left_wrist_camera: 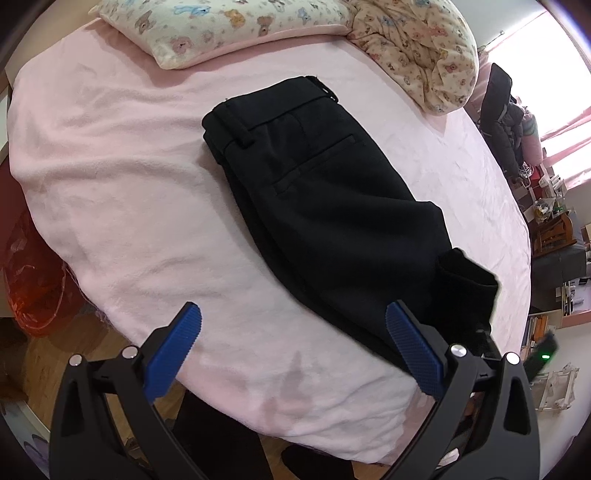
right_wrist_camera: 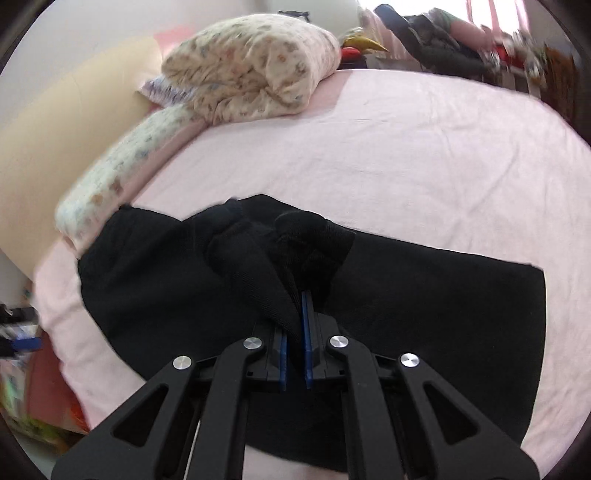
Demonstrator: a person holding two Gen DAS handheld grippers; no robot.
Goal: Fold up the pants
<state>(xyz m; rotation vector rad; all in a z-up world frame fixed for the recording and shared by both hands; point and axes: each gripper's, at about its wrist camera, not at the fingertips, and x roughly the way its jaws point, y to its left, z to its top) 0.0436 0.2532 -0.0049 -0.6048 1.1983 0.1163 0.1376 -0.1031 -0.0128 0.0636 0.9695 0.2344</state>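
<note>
We've got the right gripper (right_wrist_camera: 295, 325) pinching the bunched hem of the pants (left_wrist_camera: 325, 206), left gripper (left_wrist_camera: 293, 350) spread wide and empty, so that thick wad could slip out and undo the fold

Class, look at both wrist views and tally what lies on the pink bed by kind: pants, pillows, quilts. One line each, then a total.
Pants: 1, black, its cuff end clamped in the right gripper
Pillow: 1, floral print
Quilt: 1, bunched, same print
Total: 3 on the bed
The left gripper is open and holds nothing.
</note>
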